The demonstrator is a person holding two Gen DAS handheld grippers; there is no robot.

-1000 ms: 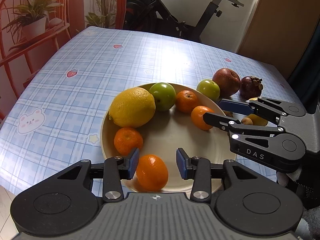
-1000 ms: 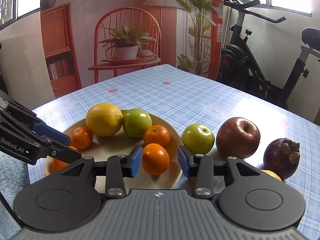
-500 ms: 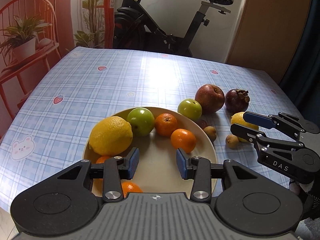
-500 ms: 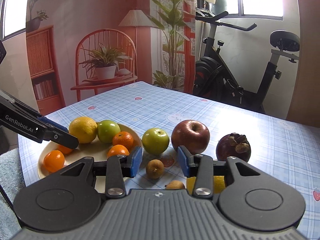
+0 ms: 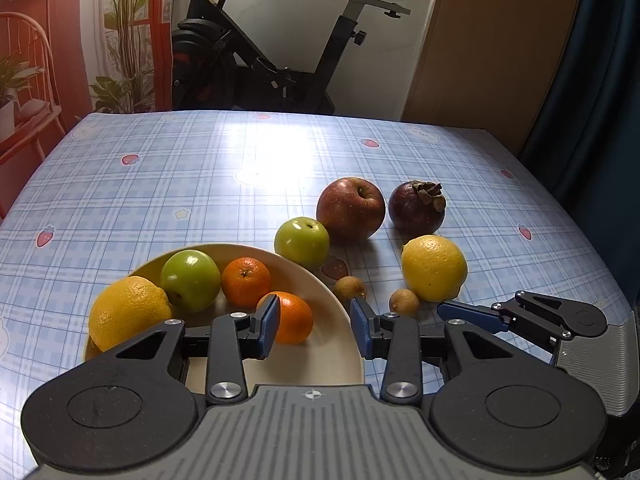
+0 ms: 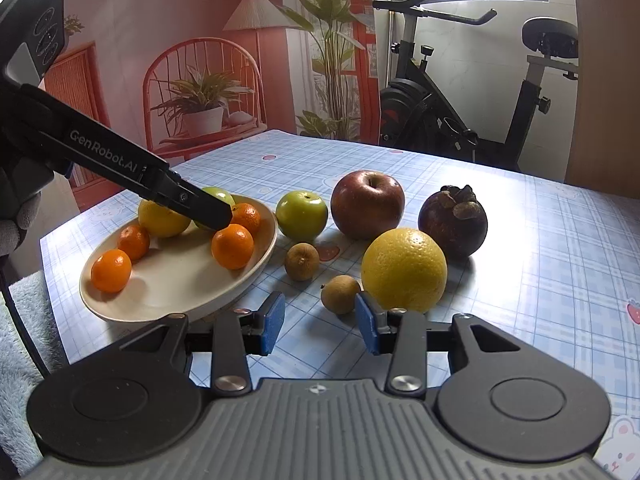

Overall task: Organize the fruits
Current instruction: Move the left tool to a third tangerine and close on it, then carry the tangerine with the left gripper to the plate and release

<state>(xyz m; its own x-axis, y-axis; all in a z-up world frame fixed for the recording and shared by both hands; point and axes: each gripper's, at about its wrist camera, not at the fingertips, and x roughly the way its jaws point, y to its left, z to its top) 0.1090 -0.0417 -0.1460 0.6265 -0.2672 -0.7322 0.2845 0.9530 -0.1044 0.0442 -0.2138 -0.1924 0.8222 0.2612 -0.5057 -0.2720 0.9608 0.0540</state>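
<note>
A cream plate [image 5: 340,320] [image 6: 176,292] holds a lemon [image 5: 128,312], a green apple [image 5: 191,280] and several mandarins [image 6: 233,246]. On the cloth beside it lie a green apple [image 6: 302,215], a red apple [image 6: 367,204], a mangosteen [image 6: 453,220], a yellow lemon [image 6: 404,270] and two small brown fruits [image 6: 302,261] [image 6: 341,294]. My left gripper [image 5: 314,326] is open and empty above the plate's near side. My right gripper [image 6: 320,324] is open and empty just short of the nearer brown fruit and the lemon.
The table has a blue checked cloth [image 5: 200,176]. An exercise bike [image 5: 280,52] stands beyond the far edge, a red chair with a potted plant [image 6: 200,108] to the left. A fluffy blue cover [image 6: 20,352] lies at the near left.
Both grippers pulled back and rose, empty and open. The left one left a mandarin on the plate; the right one swung right from the plate toward the loose fruit.
</note>
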